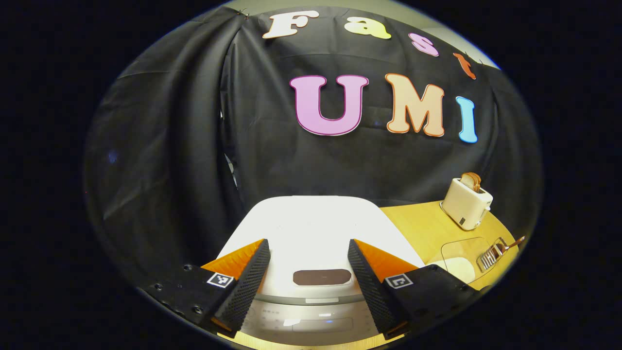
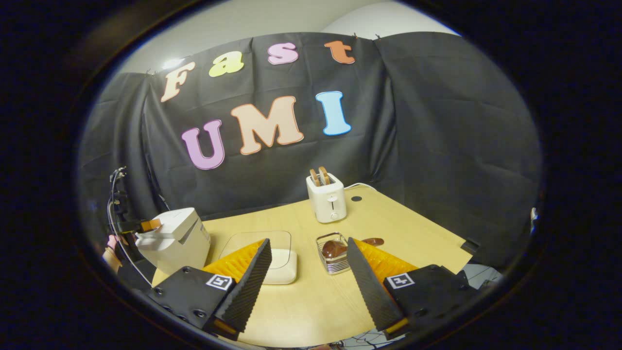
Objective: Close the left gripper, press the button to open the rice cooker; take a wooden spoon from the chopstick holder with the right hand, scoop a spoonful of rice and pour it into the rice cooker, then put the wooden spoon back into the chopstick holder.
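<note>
Jaws apart over rice cooker (image 1: 311,228).

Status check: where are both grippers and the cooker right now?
Left gripper open, hovering over closed rice cooker. Right gripper open, empty, short of chopstick holder with wooden spoon. Nothing blocking.

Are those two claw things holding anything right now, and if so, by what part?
Nothing is held. The left gripper hangs open above the rice cooker, and the right gripper is open over the table.
</note>
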`<action>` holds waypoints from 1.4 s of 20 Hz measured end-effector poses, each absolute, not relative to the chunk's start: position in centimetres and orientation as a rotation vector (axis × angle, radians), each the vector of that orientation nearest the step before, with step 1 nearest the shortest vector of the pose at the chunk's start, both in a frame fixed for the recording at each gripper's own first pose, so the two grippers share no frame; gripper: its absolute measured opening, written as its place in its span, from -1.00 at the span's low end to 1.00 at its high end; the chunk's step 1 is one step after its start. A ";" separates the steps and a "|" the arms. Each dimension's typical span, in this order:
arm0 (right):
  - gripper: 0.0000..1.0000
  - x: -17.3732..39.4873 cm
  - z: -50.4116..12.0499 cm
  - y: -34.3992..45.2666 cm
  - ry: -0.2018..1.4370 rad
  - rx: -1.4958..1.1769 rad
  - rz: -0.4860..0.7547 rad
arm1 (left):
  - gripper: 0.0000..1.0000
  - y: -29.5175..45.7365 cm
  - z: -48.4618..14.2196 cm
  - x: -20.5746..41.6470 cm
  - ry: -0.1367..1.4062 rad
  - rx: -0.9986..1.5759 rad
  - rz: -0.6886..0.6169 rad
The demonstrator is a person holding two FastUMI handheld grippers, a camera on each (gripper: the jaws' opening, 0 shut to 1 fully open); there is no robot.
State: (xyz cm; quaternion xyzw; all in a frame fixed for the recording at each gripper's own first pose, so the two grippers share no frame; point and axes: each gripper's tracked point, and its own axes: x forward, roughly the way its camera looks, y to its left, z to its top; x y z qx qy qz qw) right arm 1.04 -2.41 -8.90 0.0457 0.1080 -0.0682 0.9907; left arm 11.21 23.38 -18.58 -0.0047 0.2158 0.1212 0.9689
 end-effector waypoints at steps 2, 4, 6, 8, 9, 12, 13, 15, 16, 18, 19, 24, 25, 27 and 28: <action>0.94 0.9 -9.1 -2.3 0.221 0.089 -0.137 | 0.94 23.4 -18.7 11.2 0.422 -0.009 0.243; 0.94 1.0 -9.4 -2.1 0.228 0.087 -0.137 | 0.92 23.3 -19.0 11.0 0.409 -0.003 0.237; 0.94 1.0 -9.6 -1.9 0.233 0.087 -0.134 | 0.94 23.3 -19.2 11.0 0.392 -0.010 0.239; 0.94 1.0 -9.9 -1.7 0.238 0.083 -0.133 | 0.94 23.3 -19.4 11.0 0.382 -0.005 0.237; 0.94 1.0 -10.0 -1.7 0.241 0.081 -0.133 | 0.94 23.3 -19.5 10.9 0.369 -0.001 0.234; 0.94 0.9 -10.3 -1.5 0.247 0.085 -0.134 | 0.94 23.4 -19.6 11.1 0.346 -0.001 0.233; 0.94 0.9 -10.4 -1.6 0.248 0.088 -0.137 | 0.94 23.4 -19.5 11.1 0.344 -0.001 0.234; 0.94 0.6 -10.5 -1.7 0.249 0.097 -0.140 | 0.94 23.4 -19.5 11.1 0.343 -0.004 0.233; 0.94 0.8 -10.5 -1.7 0.249 0.103 -0.141 | 0.94 23.4 -19.4 11.1 0.340 -0.004 0.233; 0.94 1.5 -10.5 -2.5 0.245 0.111 -0.143 | 0.94 23.4 -19.4 11.2 0.341 0.004 0.231; 0.94 1.6 -10.4 -2.5 0.244 0.113 -0.143 | 0.92 23.4 -19.3 11.3 0.341 0.009 0.230; 0.94 1.6 -9.9 -2.8 0.233 0.097 -0.142 | 0.91 23.4 -18.9 11.3 0.366 -0.005 0.239; 0.94 1.7 -9.8 -2.8 0.229 0.096 -0.140 | 0.90 23.3 -18.9 11.1 0.375 -0.006 0.240; 0.94 1.8 -9.4 -2.8 0.224 0.094 -0.135 | 0.89 22.7 -18.4 10.8 0.382 -0.002 0.229; 0.94 1.8 -9.3 -2.8 0.224 0.092 -0.132 | 0.89 22.6 -17.8 10.7 0.376 0.006 0.228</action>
